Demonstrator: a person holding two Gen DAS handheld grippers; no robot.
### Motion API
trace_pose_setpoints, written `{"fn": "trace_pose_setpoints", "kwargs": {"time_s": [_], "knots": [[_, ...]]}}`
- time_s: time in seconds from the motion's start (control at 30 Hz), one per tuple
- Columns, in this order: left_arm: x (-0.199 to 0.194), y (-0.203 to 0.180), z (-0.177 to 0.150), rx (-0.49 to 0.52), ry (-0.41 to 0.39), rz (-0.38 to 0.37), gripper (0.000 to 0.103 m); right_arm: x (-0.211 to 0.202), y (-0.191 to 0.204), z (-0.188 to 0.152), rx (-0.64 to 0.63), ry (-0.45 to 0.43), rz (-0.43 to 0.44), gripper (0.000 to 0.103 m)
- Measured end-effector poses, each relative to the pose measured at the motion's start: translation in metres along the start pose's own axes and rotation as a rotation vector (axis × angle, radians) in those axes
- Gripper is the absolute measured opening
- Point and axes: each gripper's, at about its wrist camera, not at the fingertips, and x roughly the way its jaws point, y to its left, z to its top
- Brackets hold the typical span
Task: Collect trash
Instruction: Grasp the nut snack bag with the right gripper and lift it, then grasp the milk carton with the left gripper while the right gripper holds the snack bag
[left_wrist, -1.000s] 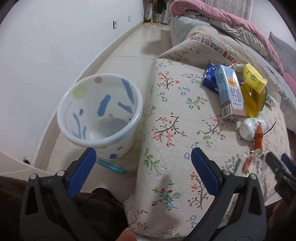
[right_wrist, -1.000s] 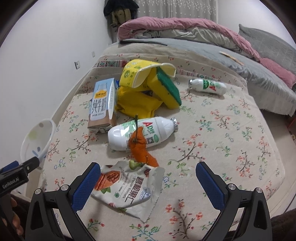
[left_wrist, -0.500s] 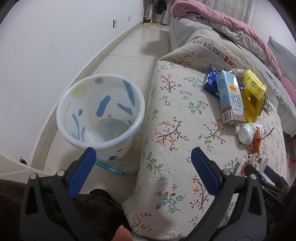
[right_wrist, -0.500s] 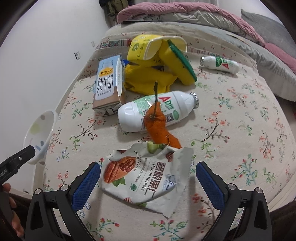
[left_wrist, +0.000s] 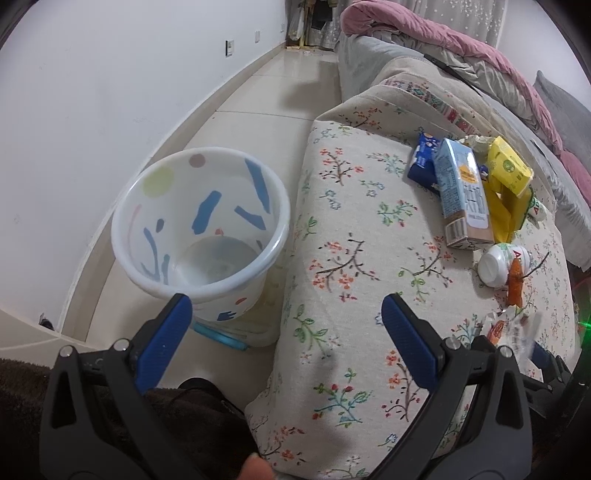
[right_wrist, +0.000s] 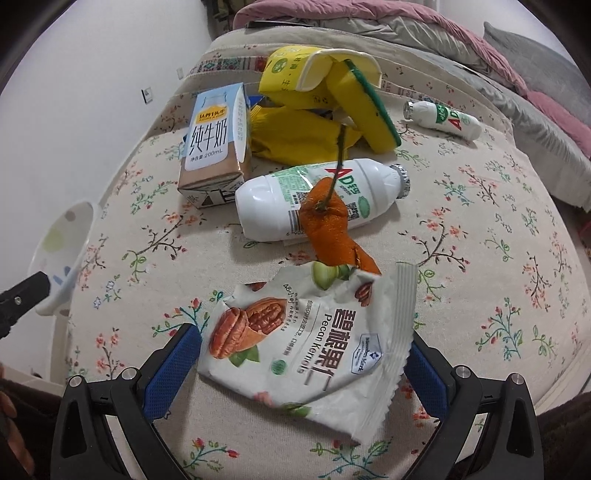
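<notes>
A torn white pecan bag (right_wrist: 306, 332) lies on the floral bedspread (right_wrist: 480, 240), between the spread fingers of my right gripper (right_wrist: 301, 343), which is open. Just beyond it sit an orange peel with a stem (right_wrist: 328, 232) and a white AD bottle (right_wrist: 317, 199) on its side. Further back are a milk carton (right_wrist: 216, 140), a yellow pack with a sponge (right_wrist: 365, 107) and a second small bottle (right_wrist: 443, 120). My left gripper (left_wrist: 284, 314) is open and holds nothing. It hangs over the bed corner, beside the white patterned bin (left_wrist: 199, 229) on the floor.
The bin stands between the wall (left_wrist: 92, 110) and the bed edge, on a tiled floor (left_wrist: 266, 92). Grey and pink bedding (right_wrist: 424, 33) is piled at the far side. A dark blue packet (left_wrist: 421, 162) lies behind the carton.
My right gripper has moved forward and down, so the pecan bag now lies between its fingers. The left gripper has barely shifted. Both stayed open.
</notes>
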Motion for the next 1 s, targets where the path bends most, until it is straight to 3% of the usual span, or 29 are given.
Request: {"fn": "trace_pose_setpoints", "kwargs": {"time_s": [0.2, 0.4, 0.7, 1.0], "knots": [[0.002, -0.022, 0.001, 0.041, 0.006, -0.08, 0.102, -0.015, -0.015, -0.001, 0.019, -0.035, -0.007, 0.092], [0.008, -0.049, 0.004, 0.07, 0.033, -0.172, 0.102, -0.031, -0.042, 0.002, 0.074, -0.089, -0.024, 0.091], [0.018, -0.098, 0.029, 0.123, 0.011, -0.232, 0.102, -0.036, -0.082, 0.015, 0.171, -0.117, -0.046, 0.091], [0.035, -0.133, 0.046, 0.123, -0.033, -0.27, 0.084, -0.035, -0.102, 0.025, 0.197, -0.147, -0.071, 0.091]]}}
